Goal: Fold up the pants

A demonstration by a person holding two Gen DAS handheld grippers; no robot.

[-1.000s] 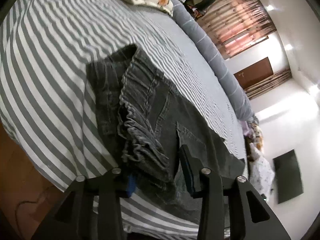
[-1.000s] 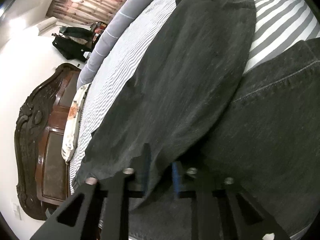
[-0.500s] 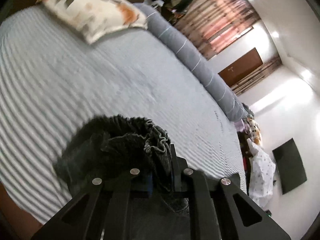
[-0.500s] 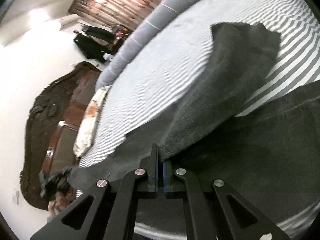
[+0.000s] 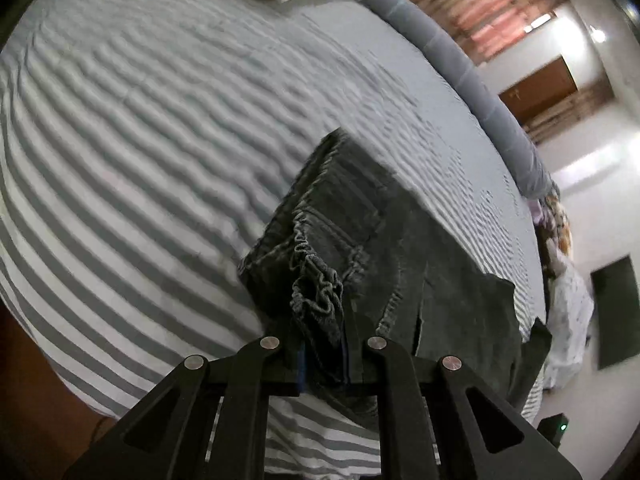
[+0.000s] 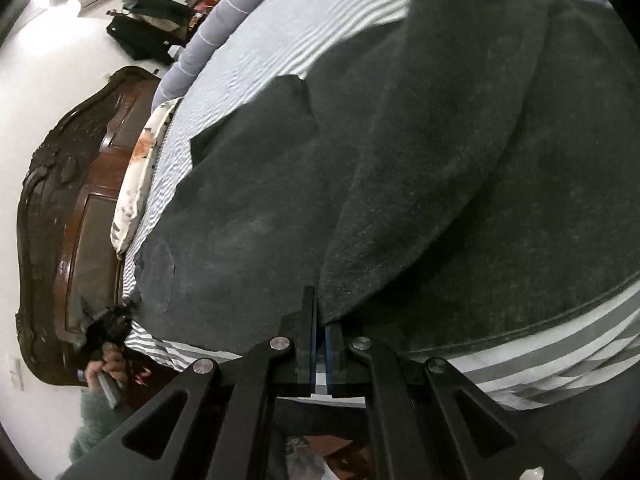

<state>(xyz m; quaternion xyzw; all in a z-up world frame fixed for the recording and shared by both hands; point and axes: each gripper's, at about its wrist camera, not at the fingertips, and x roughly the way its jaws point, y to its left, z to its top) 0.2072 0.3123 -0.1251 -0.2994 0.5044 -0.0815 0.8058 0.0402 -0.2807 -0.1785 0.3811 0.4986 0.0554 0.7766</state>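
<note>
The dark grey denim pants (image 5: 360, 248) lie on the bed with the grey-and-white striped sheet (image 5: 140, 160), near the edge closest to me. I judge the fold to be under way, not finished: in my right view one leg already lies along the other, but the cloth is uneven, a flap sticks up crooked further along, and the gathered elastic waistband (image 5: 316, 292) is bunched rather than flat. What is left, as I read it, is to bring the ends together across the length and smooth the stack.

My left fingers (image 5: 324, 356) are nearly closed, pinching the crumpled waistband between the blue pads, with fabric hanging below them. My right fingers (image 6: 319, 344) are pressed almost together on a thin edge of the upper leg (image 6: 420, 200), just at the tips. Both tools slant down toward the bed from its near edge. In the right view, my left hand (image 6: 105, 368) shows low at the side, a fuzzy green sleeve (image 6: 90, 428) behind it.
</note>
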